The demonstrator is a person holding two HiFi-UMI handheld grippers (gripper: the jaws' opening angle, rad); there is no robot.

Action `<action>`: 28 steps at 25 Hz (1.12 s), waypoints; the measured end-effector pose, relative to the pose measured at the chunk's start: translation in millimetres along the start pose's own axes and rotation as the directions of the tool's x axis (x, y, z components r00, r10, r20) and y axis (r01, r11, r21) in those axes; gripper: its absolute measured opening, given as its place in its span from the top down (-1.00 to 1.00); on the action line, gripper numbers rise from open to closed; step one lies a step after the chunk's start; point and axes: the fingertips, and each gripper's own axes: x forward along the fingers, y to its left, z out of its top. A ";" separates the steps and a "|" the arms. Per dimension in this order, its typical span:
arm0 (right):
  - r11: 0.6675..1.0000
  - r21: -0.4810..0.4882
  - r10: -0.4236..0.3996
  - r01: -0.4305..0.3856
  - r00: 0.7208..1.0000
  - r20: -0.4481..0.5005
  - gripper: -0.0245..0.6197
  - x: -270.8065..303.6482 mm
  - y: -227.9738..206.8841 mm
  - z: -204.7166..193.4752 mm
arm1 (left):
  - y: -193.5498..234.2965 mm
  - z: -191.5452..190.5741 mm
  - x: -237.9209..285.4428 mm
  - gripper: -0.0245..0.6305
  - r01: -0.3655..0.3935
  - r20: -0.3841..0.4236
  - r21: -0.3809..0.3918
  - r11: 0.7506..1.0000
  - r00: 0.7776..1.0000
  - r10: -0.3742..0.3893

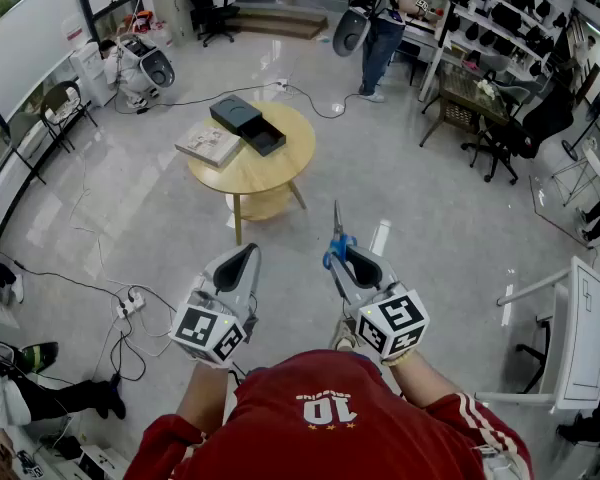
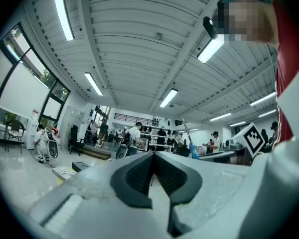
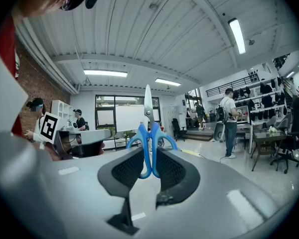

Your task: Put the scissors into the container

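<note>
Blue-handled scissors (image 1: 337, 240) stand with their closed blades pointing away from me, handles clamped in my right gripper (image 1: 344, 258), which is shut on them. In the right gripper view the scissors (image 3: 142, 139) rise from between the pads, blades up. My left gripper (image 1: 243, 260) is held beside it at the same height, shut and empty; in its own view the left gripper (image 2: 153, 156) has its pad tips meeting. The black container (image 1: 247, 125) sits open on a round wooden table (image 1: 265, 173) some way ahead of both grippers.
A flat book-like item (image 1: 208, 145) lies on the table beside the container. Cables and a power strip (image 1: 130, 306) lie on the floor at left. A person (image 1: 385, 28) stands at the far shelves. A white desk (image 1: 582, 338) is at right, with chairs along the right wall.
</note>
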 end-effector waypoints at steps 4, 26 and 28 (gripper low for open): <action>1.000 -0.002 0.003 -0.003 1.000 -0.006 0.68 -1.1 2.2 0.6 | -3.5 -1.3 -2.8 0.92 0.000 -0.006 -0.001 1.000 1.000 0.000; 0.999 -0.032 -0.006 0.005 0.999 -0.033 0.68 4.2 16.8 -4.4 | 5.0 -4.8 -13.0 0.92 0.020 -0.007 -0.033 0.999 1.000 -0.020; 1.000 -0.023 -0.007 0.007 0.999 -0.033 0.68 3.4 16.3 -4.6 | 5.4 -4.8 -12.3 0.92 0.026 -0.006 -0.038 0.999 1.000 -0.027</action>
